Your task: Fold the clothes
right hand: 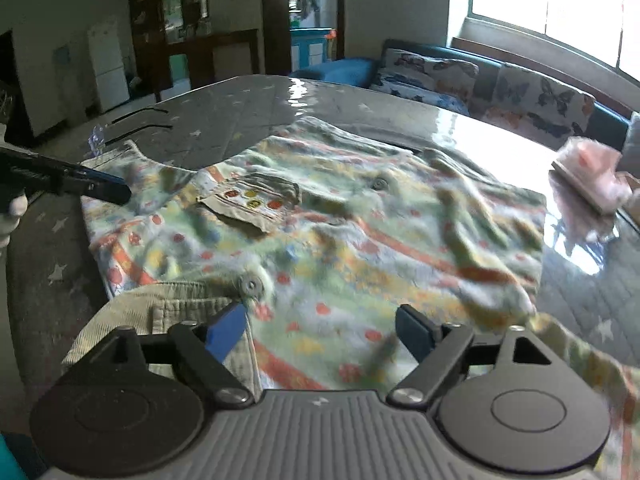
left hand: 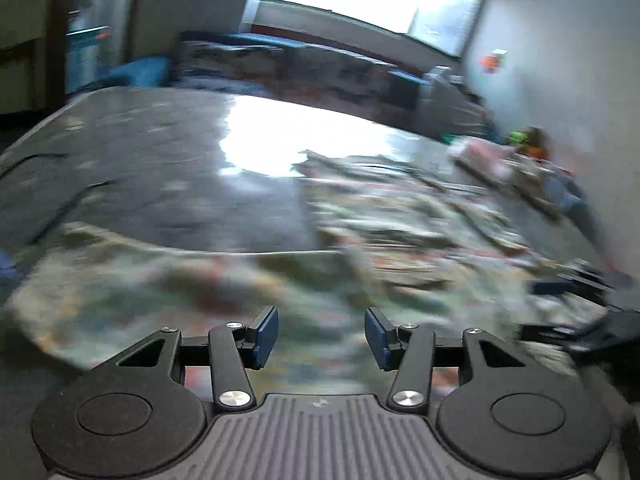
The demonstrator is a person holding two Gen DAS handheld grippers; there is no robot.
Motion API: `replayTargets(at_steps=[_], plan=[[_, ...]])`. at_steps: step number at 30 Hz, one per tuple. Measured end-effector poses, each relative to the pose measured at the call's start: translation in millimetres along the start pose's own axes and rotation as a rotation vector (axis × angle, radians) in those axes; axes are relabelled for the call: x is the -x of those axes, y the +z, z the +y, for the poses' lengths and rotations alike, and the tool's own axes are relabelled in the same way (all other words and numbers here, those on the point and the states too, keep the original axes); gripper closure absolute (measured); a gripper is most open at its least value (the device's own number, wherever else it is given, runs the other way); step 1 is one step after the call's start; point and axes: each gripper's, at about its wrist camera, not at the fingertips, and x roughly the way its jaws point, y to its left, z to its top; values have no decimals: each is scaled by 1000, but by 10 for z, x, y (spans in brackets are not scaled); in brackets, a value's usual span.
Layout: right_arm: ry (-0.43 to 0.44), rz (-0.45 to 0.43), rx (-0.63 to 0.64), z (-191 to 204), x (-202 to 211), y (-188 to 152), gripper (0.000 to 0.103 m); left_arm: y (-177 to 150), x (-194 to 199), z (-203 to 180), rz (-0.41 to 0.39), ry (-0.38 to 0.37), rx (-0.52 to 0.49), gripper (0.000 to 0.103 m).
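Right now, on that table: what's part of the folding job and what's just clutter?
Job:
- patterned garment, spread flat on the table
- left gripper and right gripper, both open

Lying about:
- pink bundle at the table's far right edge
- sofa cushions behind

Left gripper (left hand: pixel 321 334), seen from its own wrist camera: the two blue-padded fingers (left hand: pixel 266 332) stand apart with a clear gap between them, nothing clamped. The black linkage arms spread symmetrically from the grey ribbed body. The view is strongly motion-blurred.

Right gripper (right hand: pixel 322 334), seen from its own wrist camera: jaws likewise parted, wider than the left pair, the blue pads (right hand: pixel 226 330) angled outward and holding nothing.

In the right wrist view the left gripper (right hand: pixel 110 190) enters from the left edge as a dark, slender profile pointing rightward; pale fingers of the hand (right hand: pixel 12 216) holding it show at the frame edge.
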Motion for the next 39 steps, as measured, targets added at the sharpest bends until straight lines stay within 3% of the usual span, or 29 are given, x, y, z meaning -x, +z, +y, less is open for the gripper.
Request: replayTargets(at_steps=[6,11,14,26,33,35,39], plan=[[-7,18,-43,-74,33,-97,1,34,20,456,-27,130,59,52],[-7,12,-60,-84,42,-148,0,79,-26,560,-41,252,5,57],[-9,6,-56,-74,45,-159,0,89,-43,604,-43,288,-12,57],[-30,8,-24,23,257,-263,0,182,-12,315,-35,231,-23,51],[-42,-22,-73,-30,439,-406,0,224,30,-375,-69,49,-127,37],[-43,-6,-101,-78,440,-458,0,237,-7,-579,-71,1,-148,28],[-44,-19,-123,-120,529,-551,0,217,-66,-950,-66,-94,-184,24]])
